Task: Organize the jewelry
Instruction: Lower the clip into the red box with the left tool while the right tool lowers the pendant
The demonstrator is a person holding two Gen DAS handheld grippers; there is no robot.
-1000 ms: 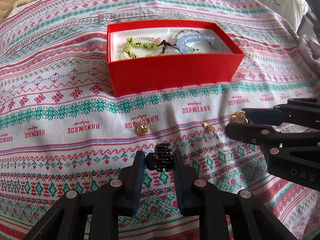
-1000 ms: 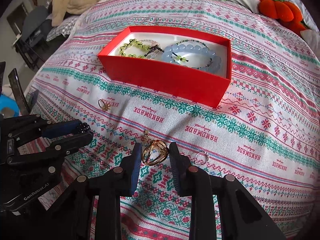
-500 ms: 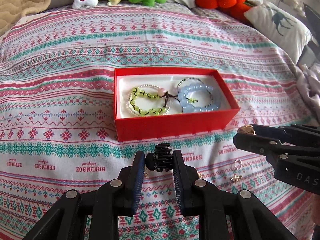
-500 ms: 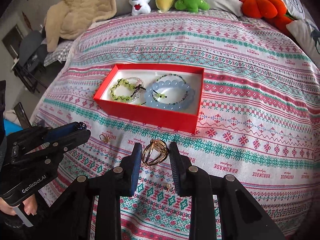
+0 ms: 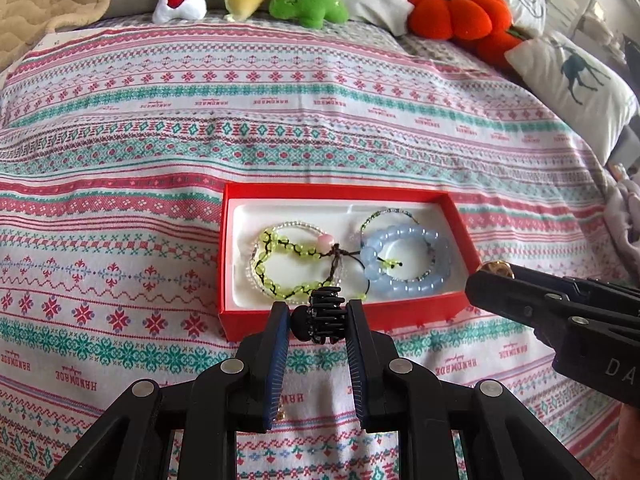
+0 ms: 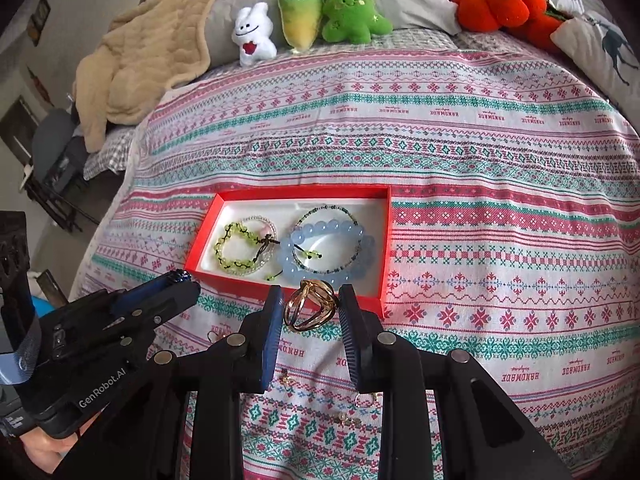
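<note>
Black hand-held gripper [image 5: 318, 320], blue ribbed pads [image 5: 279, 354], silver screws.

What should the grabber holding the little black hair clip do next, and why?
Probably carry it a little forward over the red box and let go. The left gripper is shut on the black hair clip, held in front of the box's near wall, and the white floor by the green bead bracelet has room. The right gripper holds a gold ring.
</note>
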